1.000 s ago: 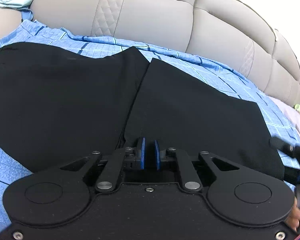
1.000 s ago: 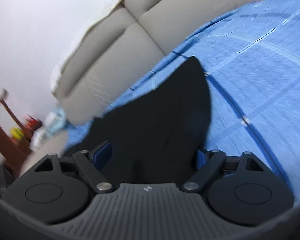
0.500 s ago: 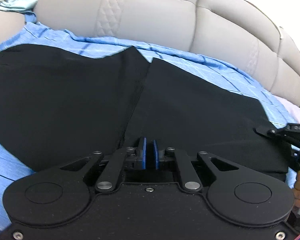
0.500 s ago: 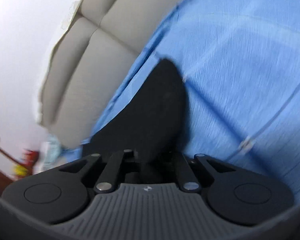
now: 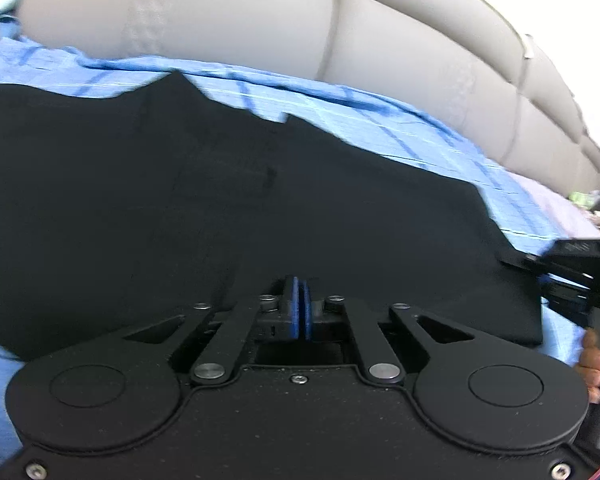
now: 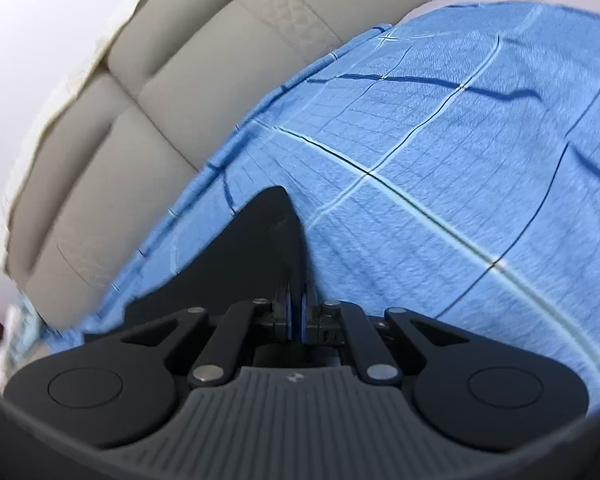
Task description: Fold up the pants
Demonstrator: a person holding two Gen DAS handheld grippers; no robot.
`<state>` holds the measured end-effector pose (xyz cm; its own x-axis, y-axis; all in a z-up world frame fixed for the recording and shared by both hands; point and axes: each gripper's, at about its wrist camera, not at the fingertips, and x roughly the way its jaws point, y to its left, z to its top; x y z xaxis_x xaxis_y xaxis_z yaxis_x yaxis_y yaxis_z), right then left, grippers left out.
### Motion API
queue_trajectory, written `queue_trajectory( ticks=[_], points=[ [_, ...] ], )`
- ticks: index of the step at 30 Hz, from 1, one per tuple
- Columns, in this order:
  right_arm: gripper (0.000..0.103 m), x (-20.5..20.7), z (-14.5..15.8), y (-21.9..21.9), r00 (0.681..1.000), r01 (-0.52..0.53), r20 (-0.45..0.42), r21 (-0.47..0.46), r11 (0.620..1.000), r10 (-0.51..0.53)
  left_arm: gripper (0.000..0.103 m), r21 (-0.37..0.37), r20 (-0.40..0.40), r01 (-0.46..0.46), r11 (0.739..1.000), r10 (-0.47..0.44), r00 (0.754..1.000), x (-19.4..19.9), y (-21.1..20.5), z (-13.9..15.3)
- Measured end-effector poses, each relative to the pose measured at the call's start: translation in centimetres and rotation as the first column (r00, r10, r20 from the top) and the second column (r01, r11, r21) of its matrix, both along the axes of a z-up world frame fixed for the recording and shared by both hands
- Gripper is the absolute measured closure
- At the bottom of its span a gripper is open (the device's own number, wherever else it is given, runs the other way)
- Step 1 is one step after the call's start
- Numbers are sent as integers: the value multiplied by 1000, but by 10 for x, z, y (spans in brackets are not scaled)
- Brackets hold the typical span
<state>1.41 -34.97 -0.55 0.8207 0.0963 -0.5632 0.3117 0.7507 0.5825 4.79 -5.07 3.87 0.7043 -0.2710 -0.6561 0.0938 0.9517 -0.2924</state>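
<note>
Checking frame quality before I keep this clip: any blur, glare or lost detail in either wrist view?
Left wrist: motion blur smears the sofa back and sheet; the pants read as near-featureless black; top right corner blown out. Right wrist: sheet grid fairly sharp at centre, the left edge streaked, the wall washed out. Both show strong fisheye bending.

No text can be read with any certainty. At about 3 o'clock in the left wrist view, the right gripper [image 5: 580, 276] carries pale lettering on its black top face, too blurred to make out. The right gripper's grey ribbed housing [image 6: 296, 408] bears a small emblem, no letters.
</note>
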Motion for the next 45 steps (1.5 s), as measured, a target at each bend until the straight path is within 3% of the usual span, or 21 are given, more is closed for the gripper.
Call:
queue_trajectory(
  ticks=[2,3,4,5,6,9,13,15,18,22,25,27,32,36,38,42,44,45],
  points=[
    [53,1,5,8,999,-32,-18,-73,997,30,99,5,5,-21,1000,21,1000,-5,16,-1],
    [44,-5,6,11,998,-61,-13,-110,992,60,99,6,3,-27,1000,27,1000,-8,24,-1],
    [22,-6,10,17,997,-82,-9,-150,985,82,99,19,6,-35,999,35,999,-10,29,-2],
    [8,-8,13,24,996,-90,-15,-201,975,89,99,44,13,-40,998,40,999,-13,33,-1],
    [6,-9,17,32,996,-93,-28,-266,959,89,99,59,17,-40,997,39,999,-14,39,-1],
    [5,-8,29,64,992,-125,-55,-462,878,113,99,76,20,-31,997,29,999,-15,47,-1],
    [0,-11,36,100,971,-223,-66,-584,780,228,99,93,25,-35,995,32,999,-14,53,-2],
    [0,-14,35,113,968,-235,-75,-618,750,241,99,95,26,-45,994,43,999,-14,61,-2],
    [0,-28,28,113,974,-213,-63,-587,781,218,99,107,34,-58,993,55,998,-16,73,-2],
    [0,-63,19,95,985,-148,3,-477,866,170,99,111,39,-70,991,66,997,-17,85,-3],
    [0,-92,12,95,986,-120,49,-458,881,160,99,97,36,-70,993,67,997,-16,91,-3],
    [0,-107,7,104,981,-138,53,-472,871,184,99,87,32,-74,993,71,997,-15,94,-2],
    [0,-115,-11,134,980,-158,5,-593,789,200,99,82,23,-118,990,117,993,-13,102,0],
    [1,-110,-20,158,984,-120,2,-732,670,178,99,87,22,-114,990,113,993,-13,102,1],
    [3,-104,-23,162,991,-73,17,-769,635,135,99,95,25,-114,989,112,993,-12,100,1],
    [4,-97,-18,139,996,80,79,-738,670,-32,99,82,22,-104,991,103,994,-11,101,0],
    [4,-93,-18,131,996,87,82,-715,694,-41,99,81,24,-104,991,103,994,-11,101,-1],
    [4,-92,-20,134,997,77,75,-733,676,-32,99,84,26,-104,991,102,994,-12,101,-1]
  ],
)
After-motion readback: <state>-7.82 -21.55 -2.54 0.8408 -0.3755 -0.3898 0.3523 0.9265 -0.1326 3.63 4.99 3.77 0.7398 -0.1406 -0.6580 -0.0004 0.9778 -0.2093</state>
